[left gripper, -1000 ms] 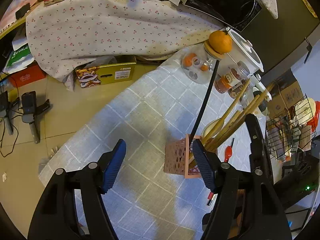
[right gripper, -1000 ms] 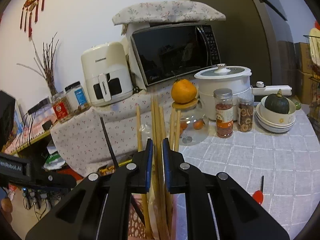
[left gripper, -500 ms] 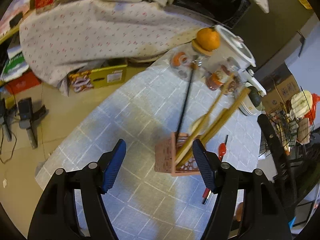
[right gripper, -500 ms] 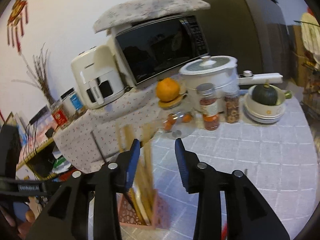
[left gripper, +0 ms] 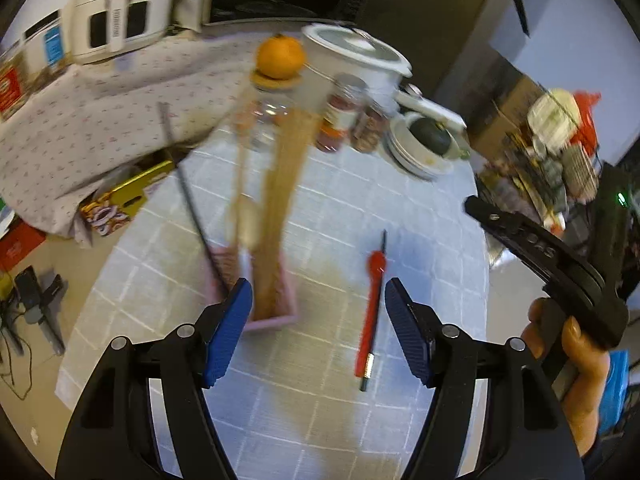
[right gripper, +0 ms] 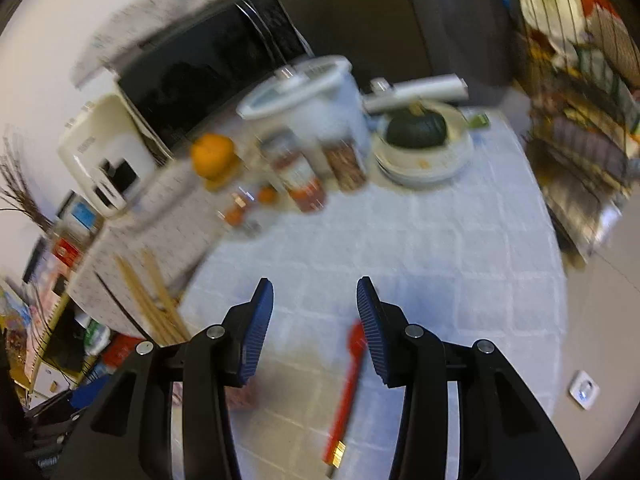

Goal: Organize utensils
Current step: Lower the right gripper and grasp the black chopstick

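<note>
A pink perforated holder (left gripper: 276, 312) stands on the checked tablecloth with wooden chopsticks (left gripper: 280, 216), a wooden spoon (left gripper: 242, 200) and a black utensil (left gripper: 192, 208) upright in it. A red-handled utensil (left gripper: 370, 312) lies flat on the cloth to its right; it also shows in the right wrist view (right gripper: 348, 392). My left gripper (left gripper: 318, 332) is open and empty above the cloth, between holder and red utensil. My right gripper (right gripper: 316, 328) is open and empty, its right pad just above the red utensil's upper end. The chopsticks (right gripper: 150, 300) show at its lower left.
A glass jar with an orange on its lid (left gripper: 278, 76), two spice jars (left gripper: 340, 120), a white rice cooker (left gripper: 352, 56) and stacked bowls holding a dark squash (left gripper: 428, 140) line the far side. A wire rack (left gripper: 560, 152) stands at the right.
My right gripper let go of the chopsticks, opened wide, and swung right toward the red utensil. My left gripper moved nearer the holder. Both views are motion-blurred now.
</note>
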### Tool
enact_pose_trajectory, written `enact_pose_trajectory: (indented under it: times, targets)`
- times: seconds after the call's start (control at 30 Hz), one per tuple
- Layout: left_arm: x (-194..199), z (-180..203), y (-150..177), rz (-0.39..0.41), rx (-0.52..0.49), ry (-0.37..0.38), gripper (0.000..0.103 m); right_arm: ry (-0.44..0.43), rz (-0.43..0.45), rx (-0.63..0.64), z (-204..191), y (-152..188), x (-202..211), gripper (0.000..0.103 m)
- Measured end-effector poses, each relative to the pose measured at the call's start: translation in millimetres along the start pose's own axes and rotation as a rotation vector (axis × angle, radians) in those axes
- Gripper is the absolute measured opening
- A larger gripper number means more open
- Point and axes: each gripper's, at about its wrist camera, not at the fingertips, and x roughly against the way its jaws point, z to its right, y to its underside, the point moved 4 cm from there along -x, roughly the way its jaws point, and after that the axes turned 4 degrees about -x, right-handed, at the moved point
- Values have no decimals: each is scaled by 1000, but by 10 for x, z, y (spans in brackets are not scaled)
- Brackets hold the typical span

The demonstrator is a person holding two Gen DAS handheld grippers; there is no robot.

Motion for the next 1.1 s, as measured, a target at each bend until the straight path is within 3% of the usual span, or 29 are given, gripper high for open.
enact_pose_trajectory:
  times: [0.23, 0.37, 0.63, 0.8, 0.87, 1.1]
  targets:
    - [-316, 371, 155, -77, -74, 26, 66, 97, -279, -25, 409, 429, -595, 44]
    - [-388, 389, 145, -91, -52, 33, 66, 104, -374, -49, 513, 647, -948, 38]
    - [-384, 319, 126, -97, -34, 31, 66, 93, -434, -38, 389, 730, -1326, 23]
    - [-385, 266, 125, -104, -25, 34, 66, 137, -424, 32, 275, 712, -1414, 18]
    - [-392, 249, 129, -109, -21, 37, 66, 154, -428, 78, 218, 729, -1438, 10]
    - [-370, 255, 132, -109, -16, 43, 66, 133, -466, 72, 299, 763, -1353, 7]
